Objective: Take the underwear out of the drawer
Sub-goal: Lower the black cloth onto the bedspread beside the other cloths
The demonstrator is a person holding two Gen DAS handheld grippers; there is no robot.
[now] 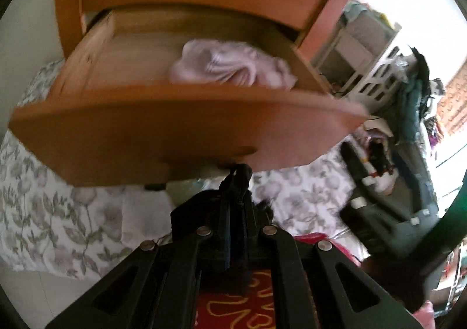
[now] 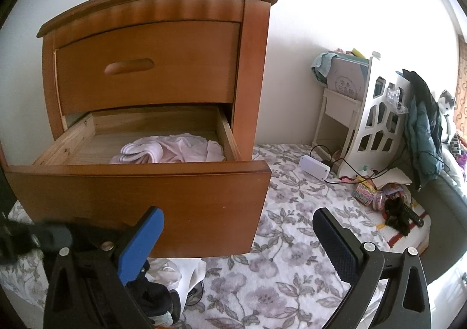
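Wooden nightstand (image 2: 151, 72) stood on a floral-print sheet (image 2: 292, 279), against a white wall. Upper drawer (image 2: 149, 69) closed; lower drawer (image 2: 140, 197) pulled well out, its curved front facing both cameras.

Pale pink underwear (image 2: 172, 150) lay bunched inside the open lower drawer, toward its right side, just beside the right wall. Same bundle showed in the left wrist view (image 1: 233, 66), blurred, behind the drawer front (image 1: 186, 130).

To the right of the nightstand: white lattice panel (image 2: 376, 124) with a dark jacket (image 2: 423, 124) hung over it, a small white stand (image 2: 338, 107) behind, a white box with cables (image 2: 316, 166) on the sheet.

Right gripper (image 2: 238, 241) sat low in front of the drawer face, jaws spread wide, nothing between them; blue pad on one finger, dark textured pad on the other.

Left gripper (image 1: 238, 180) pointed at the underside edge of the drawer front, jaws pressed together on a scrap of dark fabric (image 1: 239, 174) that bulged out past the tips. Frame motion-blurred, so what kind of garment it was could not be told
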